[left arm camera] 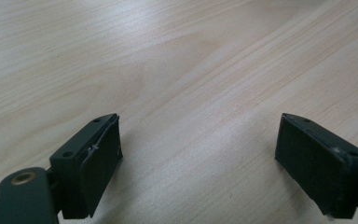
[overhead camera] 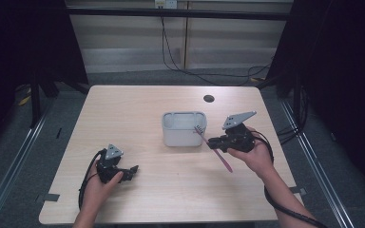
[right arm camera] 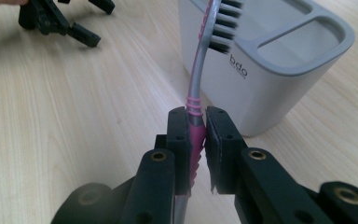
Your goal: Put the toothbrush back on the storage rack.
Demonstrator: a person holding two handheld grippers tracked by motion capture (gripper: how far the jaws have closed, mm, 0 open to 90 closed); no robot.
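Light wood table (overhead camera: 171,199), rectangular, with a dark round hole near its far edge. Near the table's middle stands a white holder (overhead camera: 184,129) with a grey rim, upright, split into compartments; small dark lettering on its side in the right gripper view.

Left gripper (overhead camera: 132,171) sits low over the near left part of the table, held in the person's hand, well apart from the holder. Jaws spread wide in the left gripper view, bare wood between them, nothing held.

Right gripper (overhead camera: 212,142) is just right of the holder, jaws pressed onto the pink handle of a toothbrush (overhead camera: 214,148). The brush slants: bristle head at the holder's right rim, handle end down toward the person, clear of the table.
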